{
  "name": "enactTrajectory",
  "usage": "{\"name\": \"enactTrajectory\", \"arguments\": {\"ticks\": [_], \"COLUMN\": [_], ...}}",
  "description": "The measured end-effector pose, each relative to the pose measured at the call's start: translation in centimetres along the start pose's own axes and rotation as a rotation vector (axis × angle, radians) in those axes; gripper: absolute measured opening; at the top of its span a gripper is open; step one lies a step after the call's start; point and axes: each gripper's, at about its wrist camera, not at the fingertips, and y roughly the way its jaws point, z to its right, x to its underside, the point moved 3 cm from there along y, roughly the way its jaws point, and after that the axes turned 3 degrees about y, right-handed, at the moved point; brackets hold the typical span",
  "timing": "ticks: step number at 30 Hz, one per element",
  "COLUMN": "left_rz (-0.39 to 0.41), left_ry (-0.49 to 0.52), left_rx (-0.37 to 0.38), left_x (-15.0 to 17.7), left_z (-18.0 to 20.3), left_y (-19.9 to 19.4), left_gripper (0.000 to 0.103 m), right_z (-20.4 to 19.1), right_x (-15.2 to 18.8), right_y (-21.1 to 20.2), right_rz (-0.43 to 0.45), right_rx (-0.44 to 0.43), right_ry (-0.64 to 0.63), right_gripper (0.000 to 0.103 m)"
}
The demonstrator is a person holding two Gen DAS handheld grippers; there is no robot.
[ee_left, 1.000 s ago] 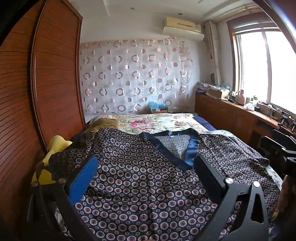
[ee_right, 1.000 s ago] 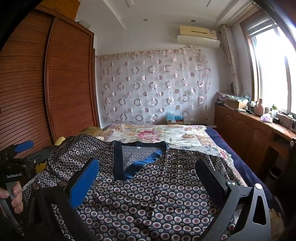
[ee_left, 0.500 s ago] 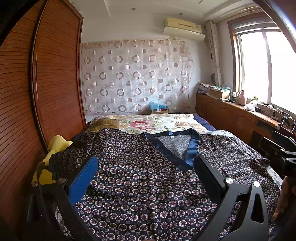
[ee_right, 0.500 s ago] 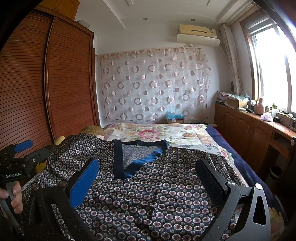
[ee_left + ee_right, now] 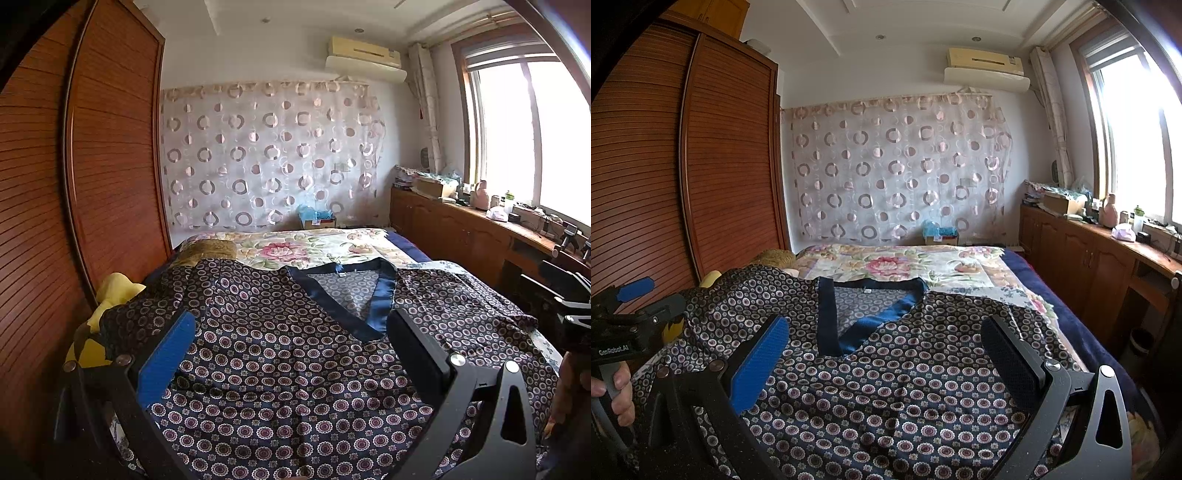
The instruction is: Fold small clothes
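A dark navy top (image 5: 280, 354) with a circle print and a blue satin V-neck band (image 5: 376, 299) lies spread flat, front up, across the near end of the bed, collar toward the far wall. My left gripper (image 5: 291, 332) hovers open over its left half, nothing between the fingers. In the right wrist view the same top (image 5: 905, 373) fills the foreground, and my right gripper (image 5: 886, 336) stands open above its right half. The other gripper (image 5: 631, 314) shows at the left edge, held by a hand (image 5: 617, 391).
A floral quilt (image 5: 314, 247) covers the far part of the bed. A wooden wardrobe (image 5: 92, 166) runs along the left, a yellow cushion (image 5: 110, 295) beside it. A cluttered wooden counter (image 5: 1108, 240) lines the right wall under the window. A box (image 5: 317, 221) stands by the curtain.
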Motion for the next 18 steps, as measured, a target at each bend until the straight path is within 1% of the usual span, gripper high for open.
{"name": "enactTrajectory", "arguments": {"ticks": [18], "left_rz": [0.0], "left_ry": [-0.001], "left_rx": [-0.002], "left_x": [0.02], "left_z": [0.02], "left_y": [-0.15], "left_gripper": [0.103], "right_z": [0.3], "right_x": [0.08], "right_y": [0.33], "right_rz": [-0.011], "right_rx": [-0.003], "right_ry": [0.008], "right_gripper": [0.103]}}
